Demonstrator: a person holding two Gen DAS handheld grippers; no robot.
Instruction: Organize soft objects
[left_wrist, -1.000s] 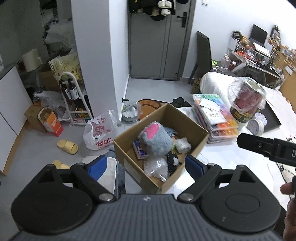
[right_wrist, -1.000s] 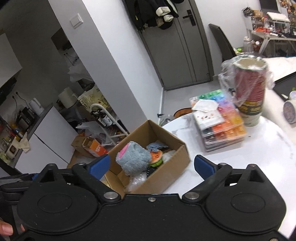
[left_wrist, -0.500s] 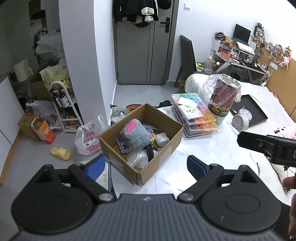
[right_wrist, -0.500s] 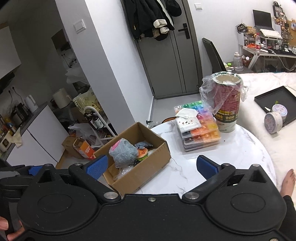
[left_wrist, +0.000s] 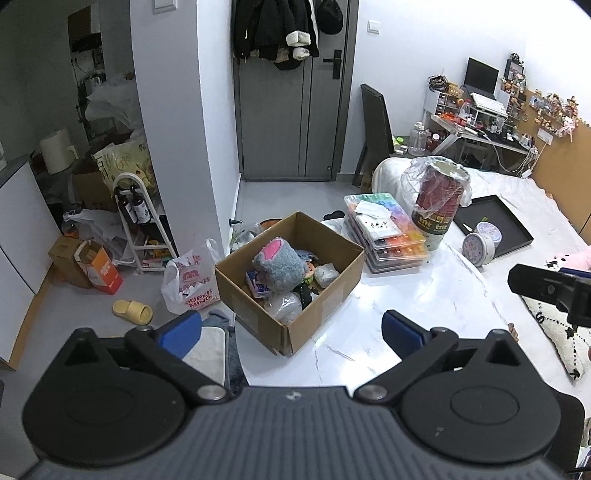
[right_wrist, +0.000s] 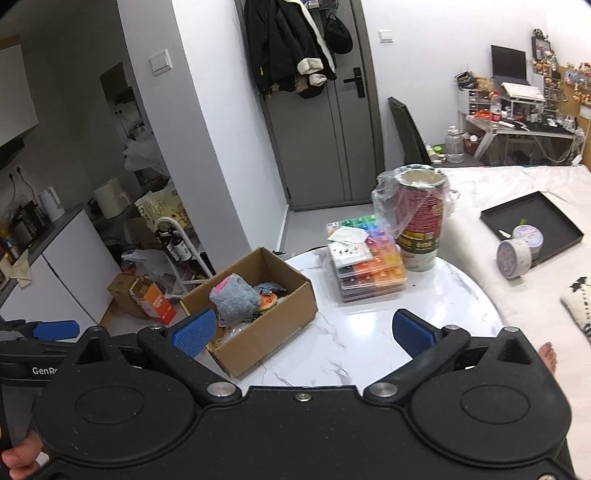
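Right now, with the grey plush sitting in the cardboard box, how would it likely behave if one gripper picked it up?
The grey plush toy looks fluffy, so it would probably squash and sag rather than stay stiff. It seems light for its bulk. It lies on top of the other items in the cardboard box, so it should lift free, though fuzzy pile might slip in shallow grips.

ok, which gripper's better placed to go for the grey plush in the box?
Left, probably. The grey plush sits centred ahead of the left gripper, whose fingers have just opened with nothing between them; in the right wrist view it lies off to the left.

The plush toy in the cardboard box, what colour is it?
The plush toy is grey-blue with a pink patch on top, clearest in the left wrist view.
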